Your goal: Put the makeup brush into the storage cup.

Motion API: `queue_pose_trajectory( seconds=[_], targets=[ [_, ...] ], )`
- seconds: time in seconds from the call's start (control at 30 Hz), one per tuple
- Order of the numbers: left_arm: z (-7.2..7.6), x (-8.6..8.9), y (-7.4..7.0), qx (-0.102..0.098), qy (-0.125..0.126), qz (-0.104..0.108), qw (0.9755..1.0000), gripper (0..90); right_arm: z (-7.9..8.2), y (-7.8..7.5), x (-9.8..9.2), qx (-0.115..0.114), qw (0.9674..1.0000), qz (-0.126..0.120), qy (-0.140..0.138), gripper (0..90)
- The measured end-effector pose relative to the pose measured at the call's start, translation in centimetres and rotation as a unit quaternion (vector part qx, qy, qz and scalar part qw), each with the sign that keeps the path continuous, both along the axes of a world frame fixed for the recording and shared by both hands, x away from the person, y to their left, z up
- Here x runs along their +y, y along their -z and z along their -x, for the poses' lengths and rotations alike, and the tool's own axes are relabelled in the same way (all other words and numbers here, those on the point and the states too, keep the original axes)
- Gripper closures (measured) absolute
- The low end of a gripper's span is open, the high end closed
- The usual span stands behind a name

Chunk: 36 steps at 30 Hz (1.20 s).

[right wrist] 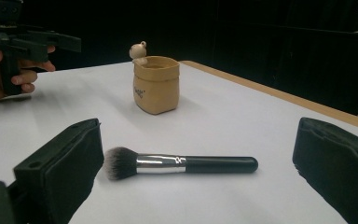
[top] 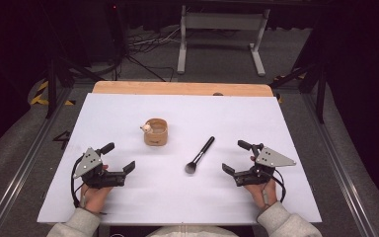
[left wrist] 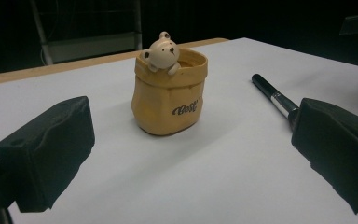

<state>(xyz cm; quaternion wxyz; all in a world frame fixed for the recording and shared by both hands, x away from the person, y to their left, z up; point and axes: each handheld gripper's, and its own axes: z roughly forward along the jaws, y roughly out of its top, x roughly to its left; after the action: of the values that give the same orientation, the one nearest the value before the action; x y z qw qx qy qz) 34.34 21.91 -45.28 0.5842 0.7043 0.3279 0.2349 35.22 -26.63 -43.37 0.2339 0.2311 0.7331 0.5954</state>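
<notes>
A tan sack-shaped cup (top: 155, 132) with a small bear figure on its rim stands upright in the middle of the white table top (top: 187, 111). To its right lies a black-handled makeup brush (top: 200, 155), bristles toward me. My left gripper (top: 118, 158) rests open at the near left with nothing between its jaws, facing the cup (left wrist: 170, 95) and the brush handle (left wrist: 272, 95). At the near right my right gripper (top: 236, 157) is open and holds nothing. The brush (right wrist: 182, 164) lies flat just ahead of its jaws, with the cup (right wrist: 156, 86) farther off.
A bare wooden strip (top: 182, 88) runs along the table's far edge. Beyond it, a grey metal stand (top: 222, 37) and cables (top: 143, 44) sit on the floor. The hand with the left gripper (right wrist: 23, 42) appears at the upper left of the right gripper view.
</notes>
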Motion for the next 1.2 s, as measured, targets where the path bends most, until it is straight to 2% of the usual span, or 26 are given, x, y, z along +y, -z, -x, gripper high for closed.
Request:
queue_pose_trajectory(
  seconds=[0.23,0.43,0.63,0.9,1.03,1.1,1.13,1.2],
  targets=[
    [0.2,0.1,-0.3,-0.003,-0.005,0.008,0.9999,0.1,-0.2,0.1,-0.3,0.012,0.9999,-0.008,0.010,0.6],
    [0.4,0.3,-0.5,-0.012,-0.004,0.005,0.9999,0.1,-0.2,0.0,-0.5,0.008,0.9998,-0.009,0.014,0.4],
    [0.4,0.2,-0.5,-0.008,-0.004,0.011,0.9999,0.1,-0.2,0.0,-0.4,0.010,0.9998,-0.009,0.014,0.0],
    [0.5,0.0,-0.6,-0.015,0.002,0.008,0.9999,0.1,-0.2,-0.2,-0.4,0.007,0.9999,-0.006,0.013,0.0],
    [0.4,-0.1,-0.5,-0.012,-0.001,0.008,0.9999,0.0,0.0,-1.0,0.4,0.019,0.9998,0.001,-0.001,0.0],
    [0.5,-0.1,-0.5,-0.016,-0.006,0.002,0.9998,0.0,0.0,-2.0,1.0,0.009,0.9999,0.005,-0.007,0.0],
    [0.5,-0.1,-0.5,-0.016,-0.006,0.002,0.9998,0.0,0.0,-2.0,1.0,0.009,0.9999,0.005,-0.007,0.0],
    [0.6,-0.1,-0.6,-0.017,-0.011,0.001,0.9998,0.0,-0.2,-2.8,1.4,0.002,0.9999,-0.004,-0.014,0.2]
  ],
)
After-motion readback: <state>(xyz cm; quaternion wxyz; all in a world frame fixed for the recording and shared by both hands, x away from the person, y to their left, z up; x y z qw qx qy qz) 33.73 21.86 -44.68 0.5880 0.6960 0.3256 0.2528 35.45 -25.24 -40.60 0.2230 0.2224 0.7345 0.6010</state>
